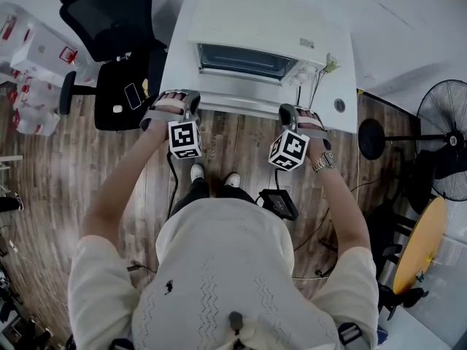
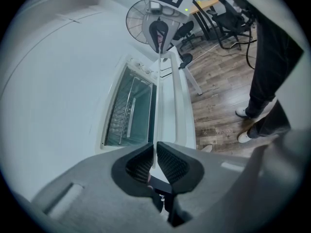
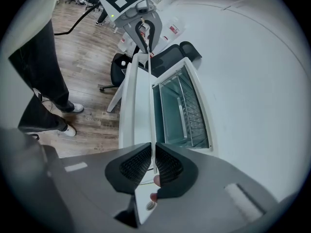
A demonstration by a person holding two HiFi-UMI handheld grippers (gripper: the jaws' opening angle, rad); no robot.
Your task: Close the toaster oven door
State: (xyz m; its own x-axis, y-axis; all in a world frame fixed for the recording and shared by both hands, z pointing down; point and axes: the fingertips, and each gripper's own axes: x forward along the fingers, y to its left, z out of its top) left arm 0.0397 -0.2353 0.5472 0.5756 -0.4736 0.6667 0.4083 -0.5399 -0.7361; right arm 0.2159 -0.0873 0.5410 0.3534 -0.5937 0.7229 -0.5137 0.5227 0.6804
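Toaster oven (image 1: pixel 252 28) stands at the middle of the white counter (image 1: pixel 343 64), directly ahead of the person. Its door (image 1: pixel 237 99) is open, hinged out toward the person, and the cavity with its wire rack (image 1: pixel 244 60) is exposed.

Left gripper (image 1: pixel 174 102): at the left end of the door's free edge. In the left gripper view the jaws of the left gripper (image 2: pixel 155 152) stand narrow, with the ribbed pads pressed on the thin edge of the door (image 2: pixel 165 106).

Right gripper (image 1: pixel 295 115): at the right end of the same edge. In the right gripper view the jaws of the right gripper (image 3: pixel 153 152) are likewise narrow and clamped on the edge of the door (image 3: pixel 138 101). The opposite gripper is visible at the far end of the edge in each gripper view.

Pose: both forearms reach forward, roughly parallel, one hand wrapped over each gripper. Both grippers slant forward and down toward the oven, level with each other. The marker cubes (image 1: pixel 184 138) (image 1: pixel 288 149) face up toward the head camera. A wristwatch (image 1: pixel 323 162) sits on the right wrist.
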